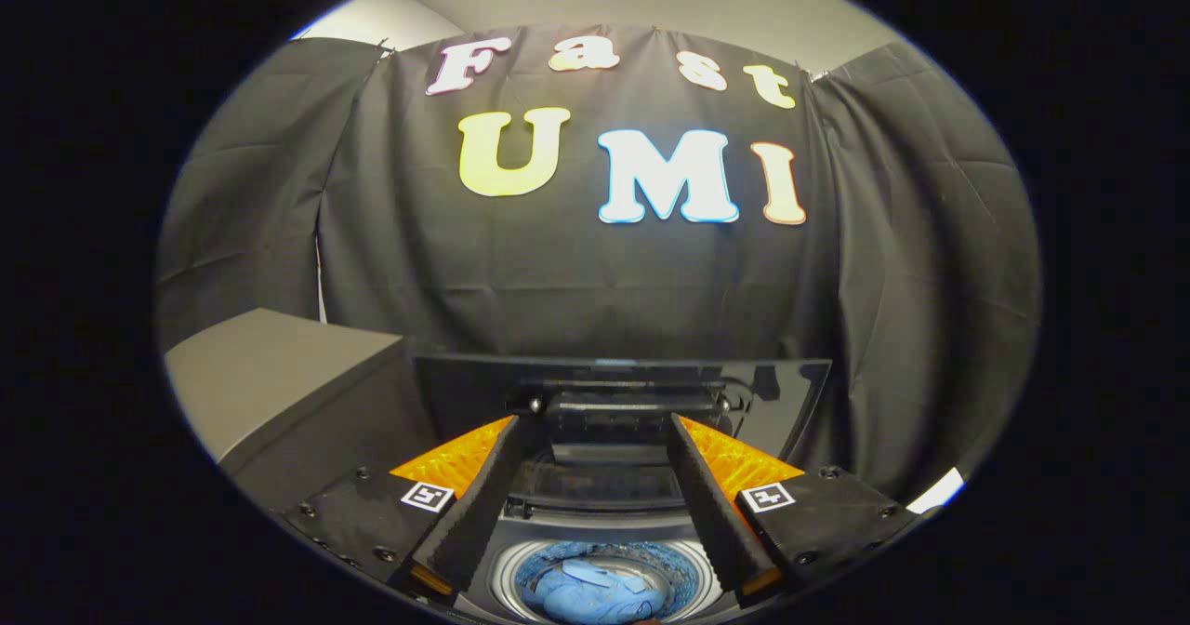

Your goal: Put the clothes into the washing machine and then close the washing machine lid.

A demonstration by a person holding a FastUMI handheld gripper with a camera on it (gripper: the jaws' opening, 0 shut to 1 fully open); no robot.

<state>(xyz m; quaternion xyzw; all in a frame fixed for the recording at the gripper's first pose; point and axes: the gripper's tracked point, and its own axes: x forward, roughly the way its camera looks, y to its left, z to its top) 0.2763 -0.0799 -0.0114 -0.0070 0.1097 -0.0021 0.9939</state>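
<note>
A top-loading washing machine (595, 513) stands just below and ahead of me, its dark glossy lid (614, 383) raised upright behind the opening. Down in the round drum (507, 574) lies a bundle of light blue clothes (595, 592). My gripper (595, 434) hovers above the opening, open, with nothing between its fingers. The fingers (474, 504) frame the lid's hinge area and the back rim of the tub.
A grey cabinet or box (279, 374) stands to the left of the machine, its flat top about level with the lid's upper edge. Black cloth (576, 281) hangs close behind the machine and wraps round both sides.
</note>
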